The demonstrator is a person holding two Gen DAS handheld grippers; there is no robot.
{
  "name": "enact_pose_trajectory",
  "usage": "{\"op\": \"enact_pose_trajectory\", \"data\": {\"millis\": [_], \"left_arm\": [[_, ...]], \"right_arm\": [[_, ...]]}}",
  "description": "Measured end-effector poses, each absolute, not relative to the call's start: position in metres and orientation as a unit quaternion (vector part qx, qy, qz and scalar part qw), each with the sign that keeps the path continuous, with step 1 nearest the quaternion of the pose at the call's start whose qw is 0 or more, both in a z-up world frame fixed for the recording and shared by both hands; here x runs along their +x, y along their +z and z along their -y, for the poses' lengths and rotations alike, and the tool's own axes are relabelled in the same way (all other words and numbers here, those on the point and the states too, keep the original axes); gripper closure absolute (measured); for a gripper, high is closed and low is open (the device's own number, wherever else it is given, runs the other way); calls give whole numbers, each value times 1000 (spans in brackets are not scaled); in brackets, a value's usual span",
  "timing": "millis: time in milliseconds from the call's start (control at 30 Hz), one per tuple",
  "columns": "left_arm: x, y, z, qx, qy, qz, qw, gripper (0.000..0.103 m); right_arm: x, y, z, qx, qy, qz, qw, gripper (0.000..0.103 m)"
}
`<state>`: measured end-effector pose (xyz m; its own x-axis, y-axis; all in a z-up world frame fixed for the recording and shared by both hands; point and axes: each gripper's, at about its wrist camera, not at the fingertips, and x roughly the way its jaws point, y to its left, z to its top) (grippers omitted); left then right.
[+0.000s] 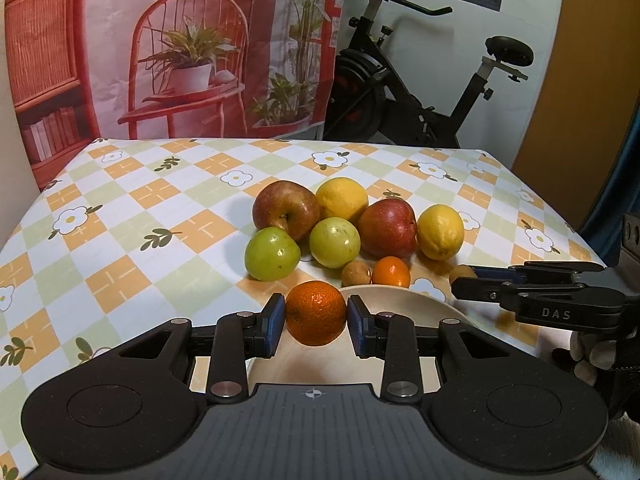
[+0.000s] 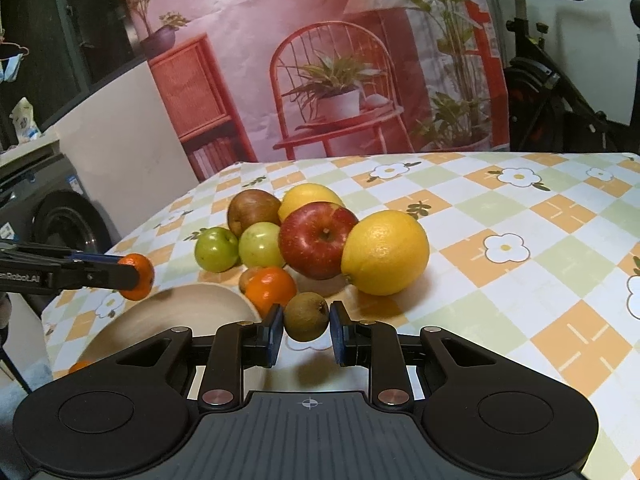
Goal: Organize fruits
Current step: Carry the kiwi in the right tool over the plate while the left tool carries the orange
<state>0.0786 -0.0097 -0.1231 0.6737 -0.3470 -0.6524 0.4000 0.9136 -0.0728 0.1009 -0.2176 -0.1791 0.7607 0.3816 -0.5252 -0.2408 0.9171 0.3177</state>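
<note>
My left gripper [image 1: 316, 318] is shut on a mandarin orange [image 1: 315, 312] and holds it above the near rim of a pale wooden bowl [image 1: 408, 300]. My right gripper [image 2: 306, 322] is shut on a small brown kiwi [image 2: 306, 316], just right of the bowl [image 2: 192, 308]. In the right wrist view the left gripper shows at the left with its mandarin [image 2: 136, 276] over the bowl. A pile of fruit lies beyond the bowl: two red apples [image 1: 386, 228], two green apples [image 1: 272, 254], two lemons [image 1: 440, 232], a small orange [image 1: 391, 272] and a small brown fruit [image 1: 356, 274].
The table has a checked flowered cloth [image 1: 140, 208]. A printed backdrop [image 1: 180, 48] hangs behind it, and an exercise bike [image 1: 420, 92] stands at the back right. A small orange piece [image 2: 80, 366] shows at the bowl's near left edge.
</note>
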Motion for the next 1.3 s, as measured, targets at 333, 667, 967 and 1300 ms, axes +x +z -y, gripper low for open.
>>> {"op": "enact_pose_trajectory", "data": {"millis": [333, 667, 967, 1300], "left_arm": [[67, -124, 5, 48, -210, -352, 911, 67], [54, -135, -13, 43, -207, -380, 900, 67], [51, -140, -15, 47, -205, -397, 894, 67], [50, -144, -14, 52, -201, -404, 891, 67]], "right_arm": [[78, -165, 206, 109, 186, -305, 928, 80], [56, -160, 185, 86, 229, -331, 911, 80], [50, -165, 171, 63, 240, -355, 901, 80], [52, -169, 169, 49, 242, -368, 896, 79]]}}
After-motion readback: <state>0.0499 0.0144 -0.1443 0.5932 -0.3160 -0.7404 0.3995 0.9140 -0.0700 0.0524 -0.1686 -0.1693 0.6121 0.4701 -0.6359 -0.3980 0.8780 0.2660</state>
